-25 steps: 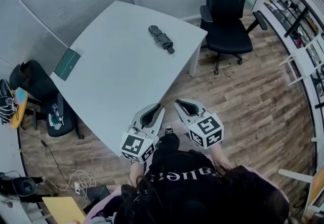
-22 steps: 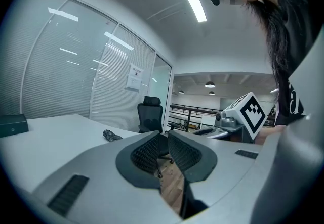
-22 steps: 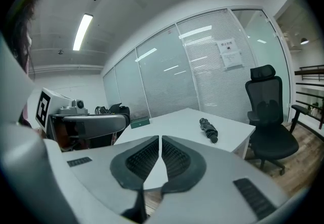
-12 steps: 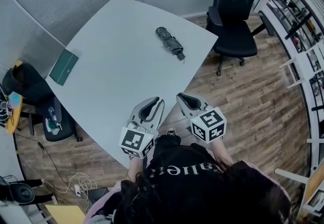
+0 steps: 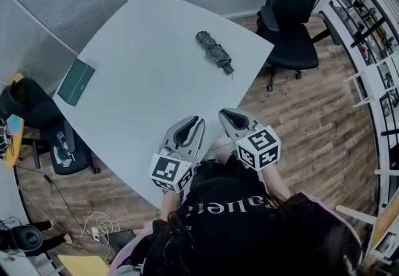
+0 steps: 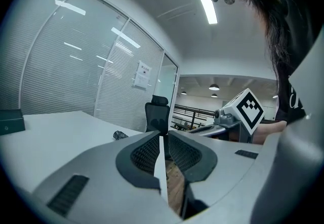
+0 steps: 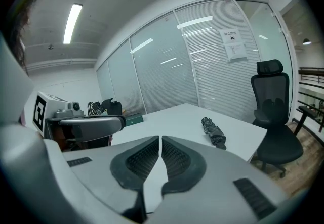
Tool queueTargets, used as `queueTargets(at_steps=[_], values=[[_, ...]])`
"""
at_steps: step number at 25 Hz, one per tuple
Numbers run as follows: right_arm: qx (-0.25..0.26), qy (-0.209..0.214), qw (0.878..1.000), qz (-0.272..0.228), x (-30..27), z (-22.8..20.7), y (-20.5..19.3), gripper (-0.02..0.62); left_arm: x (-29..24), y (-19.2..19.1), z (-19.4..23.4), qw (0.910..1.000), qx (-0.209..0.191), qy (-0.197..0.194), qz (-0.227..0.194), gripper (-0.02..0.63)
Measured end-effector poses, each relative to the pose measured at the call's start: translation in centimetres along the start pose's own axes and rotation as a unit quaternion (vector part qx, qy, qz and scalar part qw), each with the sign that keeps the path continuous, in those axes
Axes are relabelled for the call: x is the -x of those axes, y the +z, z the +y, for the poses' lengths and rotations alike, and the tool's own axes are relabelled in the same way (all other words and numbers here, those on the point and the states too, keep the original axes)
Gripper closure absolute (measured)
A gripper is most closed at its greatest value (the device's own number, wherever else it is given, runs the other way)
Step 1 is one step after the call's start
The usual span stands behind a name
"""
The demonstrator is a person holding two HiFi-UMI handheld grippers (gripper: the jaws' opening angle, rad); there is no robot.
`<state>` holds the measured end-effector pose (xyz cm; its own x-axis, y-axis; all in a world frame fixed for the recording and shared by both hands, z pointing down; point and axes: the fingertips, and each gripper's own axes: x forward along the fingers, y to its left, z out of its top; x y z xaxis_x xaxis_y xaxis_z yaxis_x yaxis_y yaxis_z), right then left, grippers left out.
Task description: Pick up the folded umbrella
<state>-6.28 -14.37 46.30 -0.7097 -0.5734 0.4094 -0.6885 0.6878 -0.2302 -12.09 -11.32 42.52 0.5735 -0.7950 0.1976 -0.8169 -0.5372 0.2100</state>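
A dark folded umbrella (image 5: pixel 214 52) lies on the white table (image 5: pixel 143 75) near its far right edge. It shows small in the left gripper view (image 6: pixel 120 135) and to the right of centre in the right gripper view (image 7: pixel 214 132). Both grippers are held side by side at the table's near edge, well short of the umbrella. My left gripper (image 5: pixel 197 123) is over the table's corner with its jaws together and nothing between them (image 6: pixel 162 139). My right gripper (image 5: pixel 224 114) is shut and empty (image 7: pixel 160 139), pointing toward the umbrella.
A green notebook (image 5: pixel 76 81) lies at the table's left edge. A black office chair (image 5: pixel 293 13) stands beyond the table's right corner. A dark chair with bags (image 5: pixel 25 106) is at the left, and shelving (image 5: pixel 374 38) lines the right wall.
Both grippers have moved forward together toward the table, and the umbrella now sits nearer to them in the head view. Both jaws stay shut.
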Motion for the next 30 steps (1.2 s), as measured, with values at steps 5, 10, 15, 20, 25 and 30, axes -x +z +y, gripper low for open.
queueTargets(at_steps=[5,10,15,20,25,30], values=[[0.002,0.001,1.0,0.003,-0.7,-0.3,0.5,0.563,-0.3,0.2,0.7,1.0,0.005,0.001,-0.001,0.534],[0.004,0.01,1.0,0.006,-1.9,-1.4,0.9,0.563,-1.3,0.0,1.2,0.9999,0.007,0.009,0.006,0.534],[0.002,0.021,1.0,0.014,-3.7,-3.6,1.4,0.563,-2.8,0.3,2.6,0.9995,0.012,0.029,0.006,0.534],[0.007,0.035,0.999,0.028,-6.0,-6.4,1.9,0.563,-5.0,0.5,4.0,0.9983,0.02,0.053,0.01,0.534],[0.015,0.042,0.998,0.035,-8.4,-10.1,2.6,0.563,-7.7,1.0,5.0,0.9966,0.027,0.077,0.011,0.534],[0.032,0.055,0.996,0.058,-11.2,-13.7,2.7,0.561,-9.8,1.8,6.7,0.9939,0.025,0.107,0.011,0.534]])
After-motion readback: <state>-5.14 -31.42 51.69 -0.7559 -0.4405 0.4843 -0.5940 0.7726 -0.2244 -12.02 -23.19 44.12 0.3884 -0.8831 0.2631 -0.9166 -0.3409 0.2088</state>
